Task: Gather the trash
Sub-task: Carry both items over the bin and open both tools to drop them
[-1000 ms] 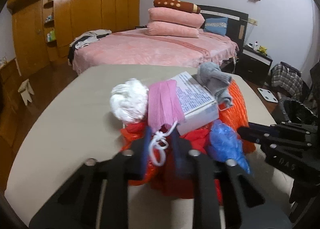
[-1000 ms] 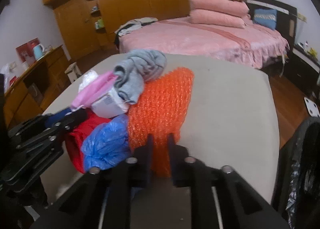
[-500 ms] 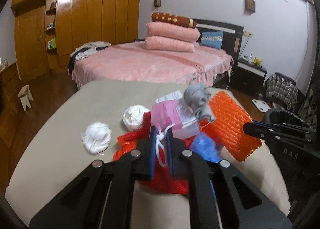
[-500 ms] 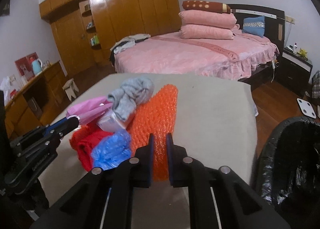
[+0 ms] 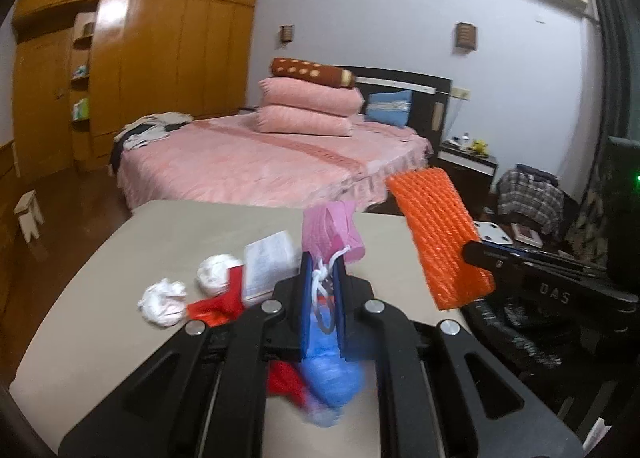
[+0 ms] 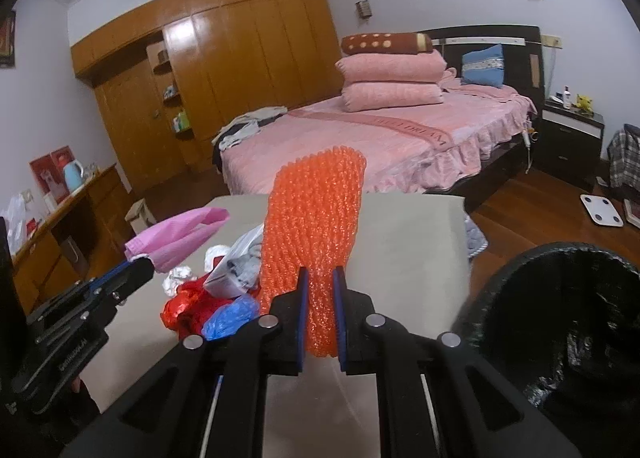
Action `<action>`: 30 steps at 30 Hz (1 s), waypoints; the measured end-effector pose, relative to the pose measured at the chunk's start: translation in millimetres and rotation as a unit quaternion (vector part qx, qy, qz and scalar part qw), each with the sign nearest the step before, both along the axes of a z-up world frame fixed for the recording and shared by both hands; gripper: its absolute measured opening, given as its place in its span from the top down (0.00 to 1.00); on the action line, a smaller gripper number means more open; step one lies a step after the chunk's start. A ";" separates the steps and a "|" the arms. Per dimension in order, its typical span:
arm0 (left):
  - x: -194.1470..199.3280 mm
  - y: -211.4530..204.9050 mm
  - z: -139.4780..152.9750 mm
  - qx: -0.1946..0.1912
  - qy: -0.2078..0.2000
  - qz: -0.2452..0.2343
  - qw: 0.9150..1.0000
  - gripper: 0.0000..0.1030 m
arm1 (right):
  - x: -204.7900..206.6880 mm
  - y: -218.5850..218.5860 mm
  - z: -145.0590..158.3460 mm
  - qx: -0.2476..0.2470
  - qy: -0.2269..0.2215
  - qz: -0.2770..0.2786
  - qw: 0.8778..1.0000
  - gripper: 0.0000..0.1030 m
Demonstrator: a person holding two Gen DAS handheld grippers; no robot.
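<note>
Our left gripper (image 5: 321, 286) pinches one pink mask (image 5: 332, 232); our right gripper (image 6: 319, 308) clamps one orange bubble wrap (image 6: 316, 218); two white wads (image 5: 162, 296) lie on the table (image 5: 160, 234)

I am viewing a pink bed (image 6: 360, 146) carrying stacked pillows (image 6: 392, 78), a wooden wardrobe (image 6: 224, 70) standing behind, and a white scale (image 6: 602, 210) lying on the floor.

Beige table (image 5: 168, 242) carries white paper wads (image 5: 163, 300), red bag (image 6: 188, 308), blue bag (image 6: 230, 316)
</note>
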State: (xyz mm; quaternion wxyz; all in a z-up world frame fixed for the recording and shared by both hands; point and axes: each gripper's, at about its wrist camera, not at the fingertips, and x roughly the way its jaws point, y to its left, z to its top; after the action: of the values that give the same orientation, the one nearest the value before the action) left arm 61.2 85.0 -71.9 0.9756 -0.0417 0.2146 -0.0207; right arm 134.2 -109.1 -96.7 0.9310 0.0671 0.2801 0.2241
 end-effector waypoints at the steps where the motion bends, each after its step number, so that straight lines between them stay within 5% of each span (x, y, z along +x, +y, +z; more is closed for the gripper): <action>1: 1.7 -6.8 1.7 -0.001 -0.001 -0.009 1.000 0.91 | 0.3 -6.4 2.5 0.000 -0.002 -0.006 1.000 0.89; 11: 28.4 -80.8 -7.9 -0.008 0.012 -0.104 0.995 0.91 | -6.5 -86.3 0.1 -0.019 0.008 -0.097 0.995 0.89; 26: 78.4 -210.6 -42.5 -0.025 0.062 -0.233 0.970 0.90 | -19.3 -210.4 -23.6 -0.041 0.038 -0.236 0.970 0.88; 27: 81.4 -217.0 -44.7 -0.027 0.066 -0.239 0.968 0.85 | -20.9 -213.6 -26.5 -0.042 0.039 -0.241 0.969 0.86; 30: 81.9 -223.3 -50.4 -0.028 0.067 -0.250 0.966 0.51 | -20.8 -226.8 -34.0 -0.048 0.053 -0.260 0.963 0.77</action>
State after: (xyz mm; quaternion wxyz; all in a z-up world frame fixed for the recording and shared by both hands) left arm 143.1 -138.4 -122.3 0.9214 -0.0154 0.2821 -0.2668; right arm 113.4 -335.8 -130.7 0.9433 0.1050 0.3120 -0.0435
